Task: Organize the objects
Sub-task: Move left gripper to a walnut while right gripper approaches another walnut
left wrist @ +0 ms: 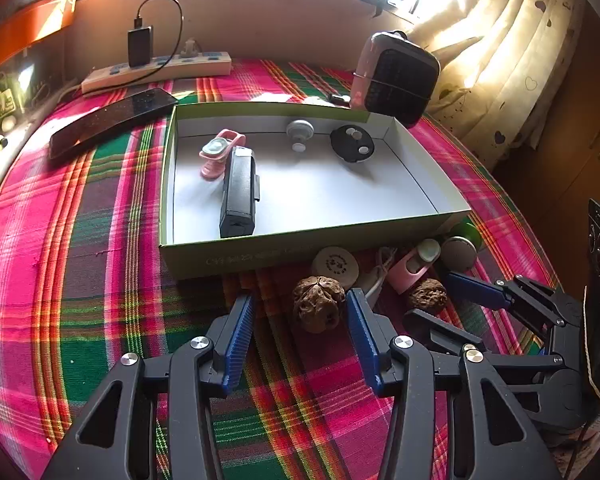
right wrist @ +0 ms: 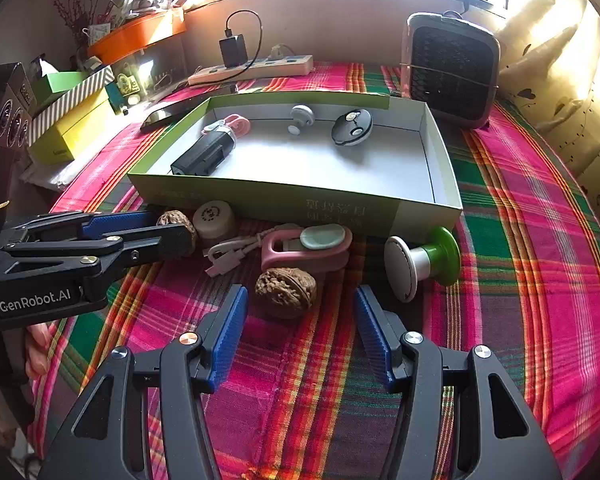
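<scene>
straddling one walnut each, both grippers are at the pick-up stage of the sort. the left gripper (left wrist: 300, 312) has its blue fingers spread, with the left walnut (left wrist: 318, 303) lying between them on the plaid tablecloth (left wrist: 80, 240); the nut sits close to the right-hand finger, but contact cannot be confirmed. the right gripper (right wrist: 300, 304) is likewise spread, its fingers flanking the right walnut (right wrist: 285, 292) without touching it.

just beyond the walnuts, loose items lie along the near wall of the cardboard box (right wrist: 260, 196): a cream round cap (right wrist: 214, 216), a white usb cable (right wrist: 232, 254), a pink clip (right wrist: 308, 246) and a green-and-white knob (right wrist: 424, 262) lying on its side. the open box already holds a black rectangular device (left wrist: 239, 192), a second pink clip (left wrist: 219, 152), a grey disc (left wrist: 300, 131) and a black round part (left wrist: 352, 143) (all toward its far and left portions, leaving bare floor near the front right).

judgement: the task is partly done, with roughly half the items boxed. the next move calls for closing each pair of fingers squarely across its walnut, since the hard, rounded shell may roll or squirt out under an off-centre grip. each nut must then be lifted above the box wall before release onto the bare floor.
</scene>
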Demonstrator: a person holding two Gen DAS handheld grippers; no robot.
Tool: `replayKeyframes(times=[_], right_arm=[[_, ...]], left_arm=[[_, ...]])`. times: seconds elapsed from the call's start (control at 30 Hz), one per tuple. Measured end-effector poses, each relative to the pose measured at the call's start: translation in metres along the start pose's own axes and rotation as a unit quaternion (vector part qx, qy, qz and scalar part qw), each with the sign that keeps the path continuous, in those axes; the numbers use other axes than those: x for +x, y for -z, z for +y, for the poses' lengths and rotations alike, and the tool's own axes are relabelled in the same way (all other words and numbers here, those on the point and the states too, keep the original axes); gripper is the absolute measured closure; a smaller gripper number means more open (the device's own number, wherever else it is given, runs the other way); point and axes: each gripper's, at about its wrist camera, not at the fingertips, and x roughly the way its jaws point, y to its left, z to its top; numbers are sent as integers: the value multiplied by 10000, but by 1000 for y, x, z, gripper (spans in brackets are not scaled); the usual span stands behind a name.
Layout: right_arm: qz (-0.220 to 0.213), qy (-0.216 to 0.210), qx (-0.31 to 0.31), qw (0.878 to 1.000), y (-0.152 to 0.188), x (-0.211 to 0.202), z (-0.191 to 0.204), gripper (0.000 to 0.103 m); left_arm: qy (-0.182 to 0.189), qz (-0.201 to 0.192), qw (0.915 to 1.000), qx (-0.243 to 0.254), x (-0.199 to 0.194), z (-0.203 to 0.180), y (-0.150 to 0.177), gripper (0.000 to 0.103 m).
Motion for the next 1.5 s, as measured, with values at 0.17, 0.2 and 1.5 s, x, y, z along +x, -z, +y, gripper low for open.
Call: replayKeyframes(times=[0.17,0.2,1.5], right_arm=[[4,30,-82,10000,-3,3,-1,47],[9,34,-103,9999,-4,4,-1,47],[-3,105,-297,9995,-3,1,3,71]], left_arm=[[-34,57,10000,1,6,-1,-3,57],[-40,58,10000,-1,6,-1,-3,57],[-89,12,9999,-53,5,-2,0,76]])
